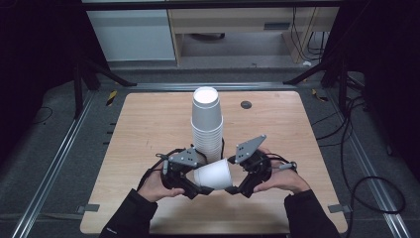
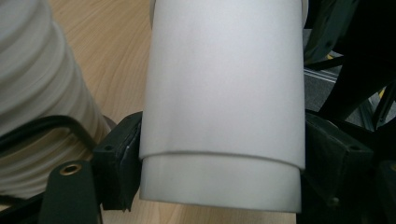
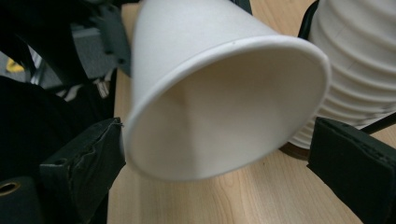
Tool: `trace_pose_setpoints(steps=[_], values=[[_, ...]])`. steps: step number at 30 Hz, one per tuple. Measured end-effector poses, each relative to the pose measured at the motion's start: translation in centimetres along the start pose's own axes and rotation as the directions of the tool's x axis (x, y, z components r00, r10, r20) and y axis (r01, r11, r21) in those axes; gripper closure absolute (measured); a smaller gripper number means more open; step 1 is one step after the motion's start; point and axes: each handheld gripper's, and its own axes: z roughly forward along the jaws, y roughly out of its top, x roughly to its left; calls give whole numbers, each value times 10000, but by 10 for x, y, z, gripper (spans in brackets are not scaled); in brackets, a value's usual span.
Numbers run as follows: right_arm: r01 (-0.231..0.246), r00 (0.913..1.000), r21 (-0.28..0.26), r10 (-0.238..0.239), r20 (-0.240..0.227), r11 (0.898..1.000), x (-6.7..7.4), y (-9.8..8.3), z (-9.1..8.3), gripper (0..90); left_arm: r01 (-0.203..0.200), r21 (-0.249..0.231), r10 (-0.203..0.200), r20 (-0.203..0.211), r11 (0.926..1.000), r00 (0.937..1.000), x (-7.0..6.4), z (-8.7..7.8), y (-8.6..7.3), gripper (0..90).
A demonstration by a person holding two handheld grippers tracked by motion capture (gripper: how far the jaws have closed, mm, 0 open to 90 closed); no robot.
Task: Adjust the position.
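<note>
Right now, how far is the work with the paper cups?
Done: one cup is off the stack and lies sideways above the table. In hand: the left gripper clamps its base end, while the right gripper stands open around its rim. Left: the tall stack remains upside down behind them.

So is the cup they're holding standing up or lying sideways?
Sideways: the single cup lies level between both grippers, its open mouth facing the right gripper, beside the upright stack.

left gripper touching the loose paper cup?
Touching. The left gripper view shows the left gripper with both pads pressed against the sides of the paper cup.
</note>
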Motion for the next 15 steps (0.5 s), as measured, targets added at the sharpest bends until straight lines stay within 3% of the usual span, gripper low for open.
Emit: trace_pose_setpoints(steps=[2,7,15], values=[[-82,9999,-407,86,96,9991,1,-2,-8,41,109,-162,-110,-46,9998,9999,2,-3,-3,218],[-326,9985,-815,361,423,9961,1,-9,-20,34,270,-568,-275,-78,9980,9996,2,-10,-7,216],[-933,9929,-1914,1056,553,9771,4,-23,-25,33,329,-1176,-363,-267,9925,9990,1,-12,-9,215]])
